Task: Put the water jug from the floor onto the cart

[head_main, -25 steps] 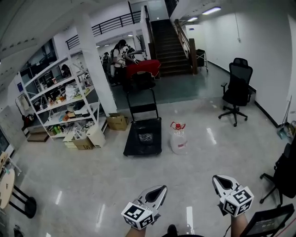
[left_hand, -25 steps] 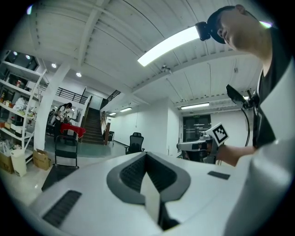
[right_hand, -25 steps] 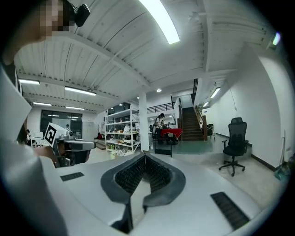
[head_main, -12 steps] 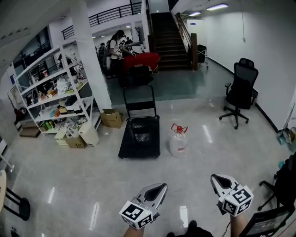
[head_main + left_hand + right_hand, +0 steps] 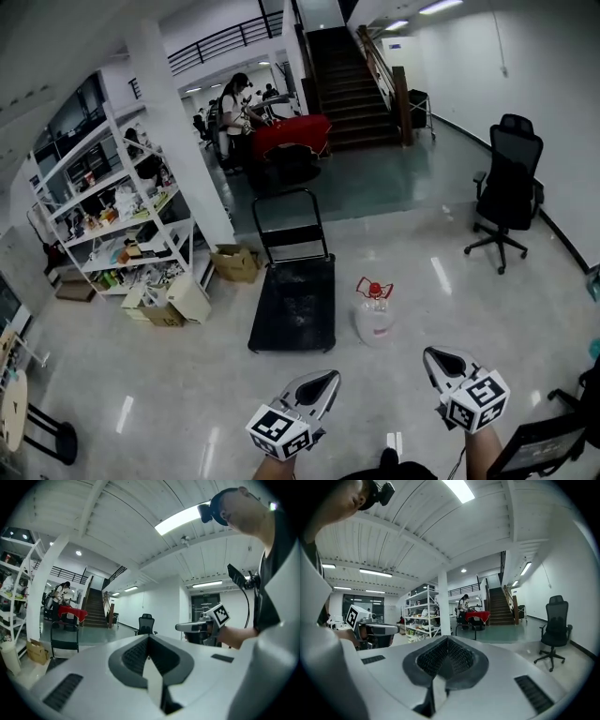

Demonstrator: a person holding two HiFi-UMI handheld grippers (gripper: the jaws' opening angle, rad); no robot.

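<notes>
Plastic jug (image 5: 375,319) right of the cart (image 5: 293,305) looks heavy, slick; grab its red handle (image 5: 374,287). Your left tongs (image 5: 327,378) and right tongs (image 5: 434,357): closed, empty.

Open floor (image 5: 187,375) leads to the water jug (image 5: 375,317); the cart (image 5: 295,302) stands just beside it.

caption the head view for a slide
With left gripper and right gripper shut, a clear red-capped water jug stands beside a black platform cart.

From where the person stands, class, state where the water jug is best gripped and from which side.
Probably the red handle on top, reached from above: the water jug stands upright on the floor, and its body is wide and rounded.
</notes>
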